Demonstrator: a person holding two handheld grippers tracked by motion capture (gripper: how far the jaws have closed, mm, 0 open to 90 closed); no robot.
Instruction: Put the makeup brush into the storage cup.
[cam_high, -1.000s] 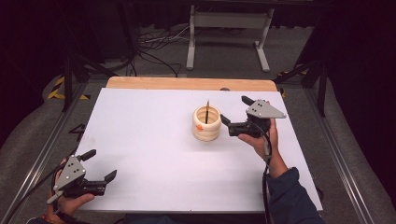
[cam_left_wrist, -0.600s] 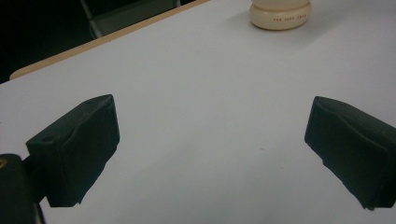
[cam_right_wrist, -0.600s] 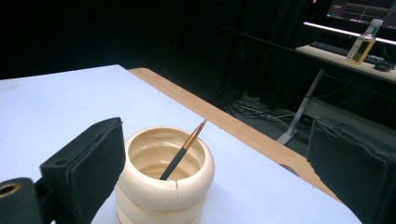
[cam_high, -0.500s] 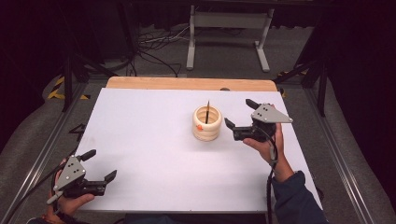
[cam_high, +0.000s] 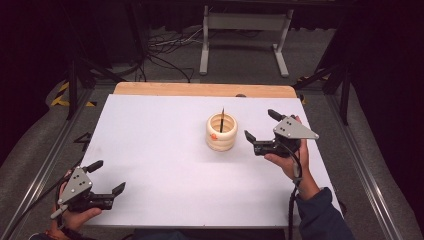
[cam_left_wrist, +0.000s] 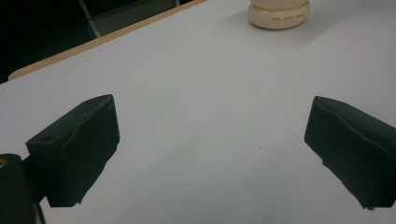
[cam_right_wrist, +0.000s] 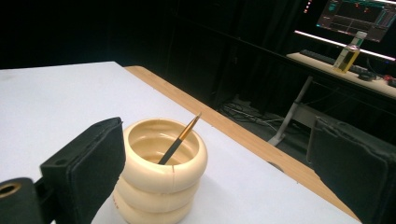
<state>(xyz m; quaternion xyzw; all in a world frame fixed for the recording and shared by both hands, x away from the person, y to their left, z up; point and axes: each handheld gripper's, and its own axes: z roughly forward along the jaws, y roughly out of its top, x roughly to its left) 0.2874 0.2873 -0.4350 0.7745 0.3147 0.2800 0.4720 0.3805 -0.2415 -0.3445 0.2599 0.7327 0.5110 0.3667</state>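
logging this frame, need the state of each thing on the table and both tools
left tool: open, empty, low at the near left of the table
right tool: open, empty, just right of the holder, not touching it
cream ringed holder: upright on the table, open top
brush: standing in the holder, leaning on its rim, tip up
white table: bare apart from the holder

high: above, fwd+down | left cam: low, far from cup (cam_left_wrist: 279, 13) | right cam: close to cup
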